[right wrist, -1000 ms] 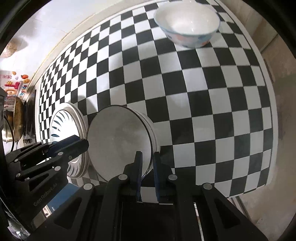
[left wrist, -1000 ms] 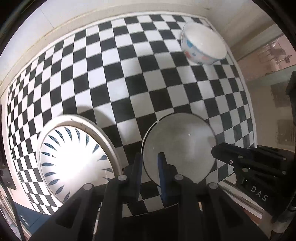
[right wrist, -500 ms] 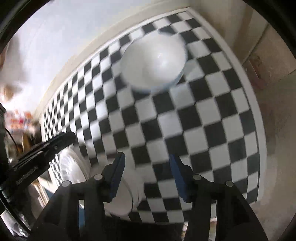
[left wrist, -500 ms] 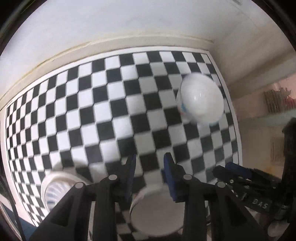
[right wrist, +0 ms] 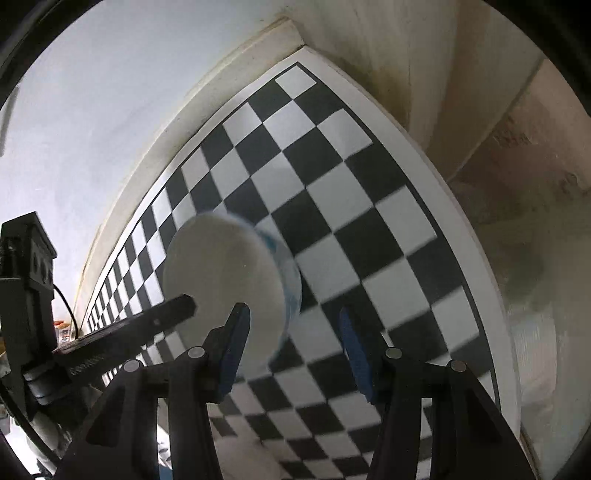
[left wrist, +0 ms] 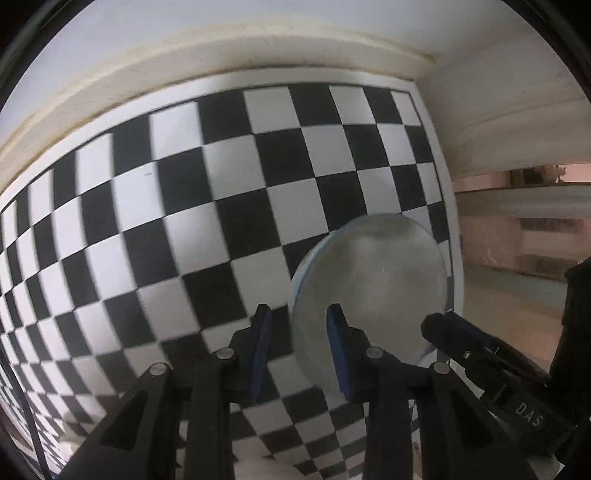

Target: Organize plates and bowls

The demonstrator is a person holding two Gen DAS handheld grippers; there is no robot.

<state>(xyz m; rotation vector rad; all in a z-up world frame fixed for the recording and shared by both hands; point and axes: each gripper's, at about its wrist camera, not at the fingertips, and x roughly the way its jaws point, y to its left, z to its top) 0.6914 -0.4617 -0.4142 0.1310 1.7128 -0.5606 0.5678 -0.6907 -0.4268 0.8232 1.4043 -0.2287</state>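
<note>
The left tool (left wrist: pixel 297 345) points steeply down with its blue pads a little apart and gripping nothing; its jaws have just been opening, and the rim of the white bowl (left wrist: pixel 373 284) passes between them without either pad pressing on it, the right pad lying over the bowl's hollow and the left pad outside the wall. The right tool (right wrist: pixel 291 347) stands wider open and also empty, its jaws likewise just opened; in its own view the bowl (right wrist: pixel 221 280) lies off its left finger, and bare checks show in the gap between the pads. The bowl, white with blue marks on its outer wall, sits on the checkered counter (left wrist: pixel 177 229) near the right edge, blurred in both views. Right of it the white border runs straight into the drop to the floor. Far behind, the counter ends at a pale wall (left wrist: pixel 258 33), and a broad stretch of open checks spreads to the left.
</note>
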